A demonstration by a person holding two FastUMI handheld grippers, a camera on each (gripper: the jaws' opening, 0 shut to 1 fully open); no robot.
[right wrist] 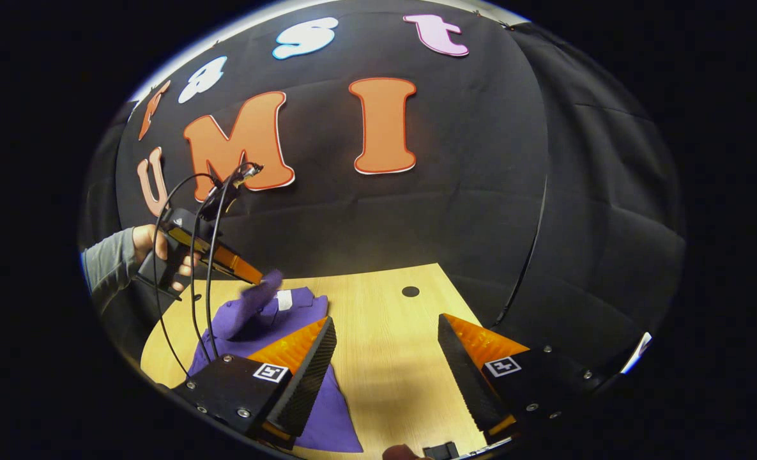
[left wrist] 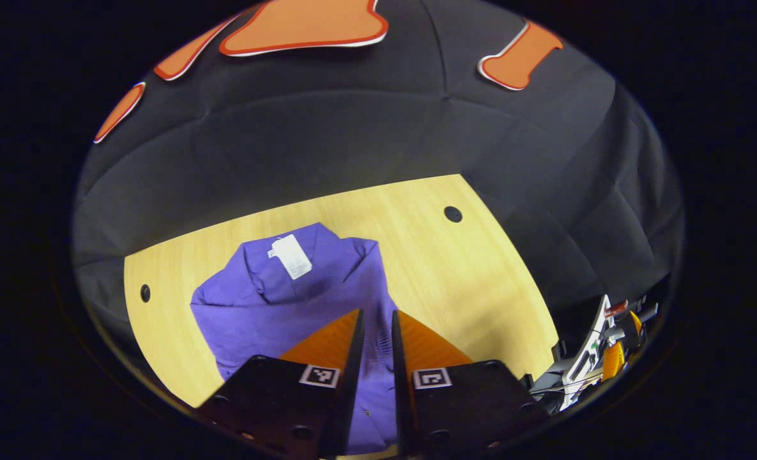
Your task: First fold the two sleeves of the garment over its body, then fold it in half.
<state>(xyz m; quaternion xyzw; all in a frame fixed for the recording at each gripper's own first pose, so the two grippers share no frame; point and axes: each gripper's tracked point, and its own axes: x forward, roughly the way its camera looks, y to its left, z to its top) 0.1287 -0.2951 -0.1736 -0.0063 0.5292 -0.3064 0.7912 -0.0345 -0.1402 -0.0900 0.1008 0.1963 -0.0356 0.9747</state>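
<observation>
Left gripper [left wrist: 375, 332]: fingers nearly together, purple cloth pinched in the narrow gap between them. In the right gripper view the same tool [right wrist: 258, 278] sits raised above the surface with a fold of fabric hanging from its tip, so it is grasping a piece of the garment, by the look a sleeve. A hand [right wrist: 151, 246] in a grey sleeve holds it.

Right gripper [right wrist: 384, 358]: fingers spread wide, nothing between them, bare wood below.

Garment [left wrist: 289, 287]: one purple piece, flat on the wooden surface [left wrist: 455, 281], collar and white tag [left wrist: 292, 255] at the far end, long axis running away from the left gripper's camera. From the right gripper it lies to the left, its near hem just under that gripper's left finger.

Judgement: the lifted part needs carrying inward across the body; the left gripper is already on it. The right is nearer the uncovered side.

Count: one garment, two grippers, two dark holes in the surface [left wrist: 453, 214].
</observation>
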